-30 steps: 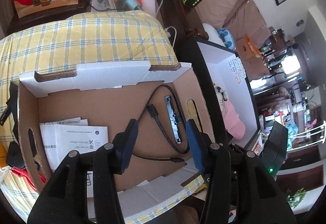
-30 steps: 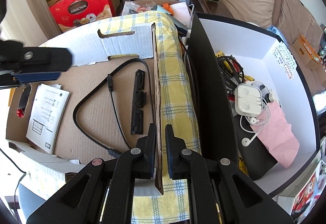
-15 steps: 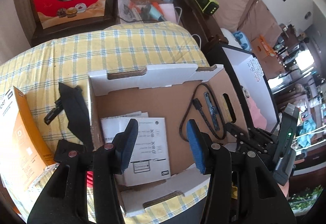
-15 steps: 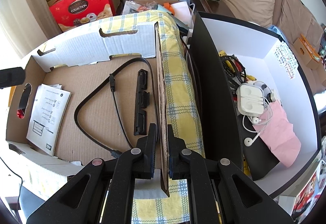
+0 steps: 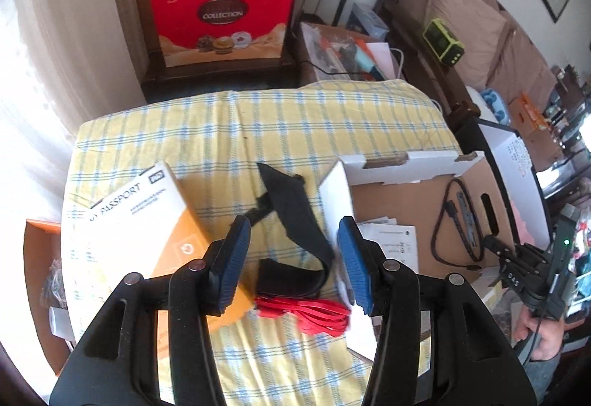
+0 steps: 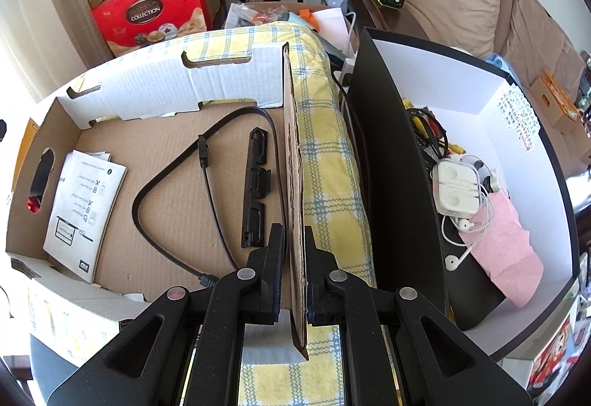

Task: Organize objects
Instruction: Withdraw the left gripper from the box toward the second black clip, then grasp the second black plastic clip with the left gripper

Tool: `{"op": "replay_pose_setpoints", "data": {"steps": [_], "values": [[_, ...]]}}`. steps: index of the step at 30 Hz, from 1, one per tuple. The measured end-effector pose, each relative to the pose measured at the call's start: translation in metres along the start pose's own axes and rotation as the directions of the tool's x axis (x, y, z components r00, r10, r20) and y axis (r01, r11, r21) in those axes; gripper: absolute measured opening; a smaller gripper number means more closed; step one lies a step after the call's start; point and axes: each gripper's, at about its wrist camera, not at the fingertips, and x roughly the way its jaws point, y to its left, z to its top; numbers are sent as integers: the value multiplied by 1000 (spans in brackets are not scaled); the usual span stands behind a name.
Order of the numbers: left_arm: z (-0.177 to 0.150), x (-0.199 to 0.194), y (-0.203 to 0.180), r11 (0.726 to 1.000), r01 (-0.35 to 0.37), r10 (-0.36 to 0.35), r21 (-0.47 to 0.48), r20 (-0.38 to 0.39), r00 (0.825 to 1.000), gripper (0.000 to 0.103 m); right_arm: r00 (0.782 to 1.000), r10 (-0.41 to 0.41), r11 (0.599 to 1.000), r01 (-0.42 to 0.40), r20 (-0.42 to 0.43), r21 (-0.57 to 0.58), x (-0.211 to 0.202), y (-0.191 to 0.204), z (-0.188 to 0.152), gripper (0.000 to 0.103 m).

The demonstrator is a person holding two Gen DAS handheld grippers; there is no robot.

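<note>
Clearly, in the left wrist view the left gripper (image 5: 291, 258) hangs with its blue-padded fingers (image 5: 352, 265) spread wide apart and nothing between them, above a yellow checked cloth (image 5: 258, 125). Centre frame, just beyond the fingertips, lies a black strap (image 5: 295, 210), curling down to a bundle of red bands (image 5: 306, 312) at lower centre. Left of the strap sits an orange and white box (image 5: 144, 232) marked PASSPORT, tilted on the cloth. At right of the frame stands the open cardboard tray (image 5: 399, 166); the right gripper (image 5: 517, 258) shows at its far right wall.

From the right wrist view, the right gripper (image 6: 295, 251) is clamped on the tray's upright right wall (image 6: 293, 184), one finger on each face, at lower centre. Inside the tray (image 6: 229, 81), a black cable (image 6: 173, 181) loops across the middle, a long black clip strip (image 6: 255, 188) lies just beside the gripped wall, and a folded leaflet (image 6: 83, 206) rests at left. Right of the tray, past a strip of cloth, a black and white bin (image 6: 498, 103) holds white earphones (image 6: 461, 195), a pink cloth (image 6: 506, 251) and tangled wires (image 6: 424, 125).
</note>
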Motion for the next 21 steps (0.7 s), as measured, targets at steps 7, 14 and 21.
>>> {"op": "replay_pose_setpoints", "data": {"steps": [7,14,21], "values": [[12,33,21,999,-33,34,18,-78,996,46,1000,-6,1000,6,-1,-3,1,3,1,8],[21,67,12,983,-80,107,163,-167,980,44,1000,-5,1000,5,-11,-7,3,3,1,8],[21,94,0,955,-109,177,276,-234,956,37,1000,-3,1000,3,-14,0,5,3,2,9]]}}
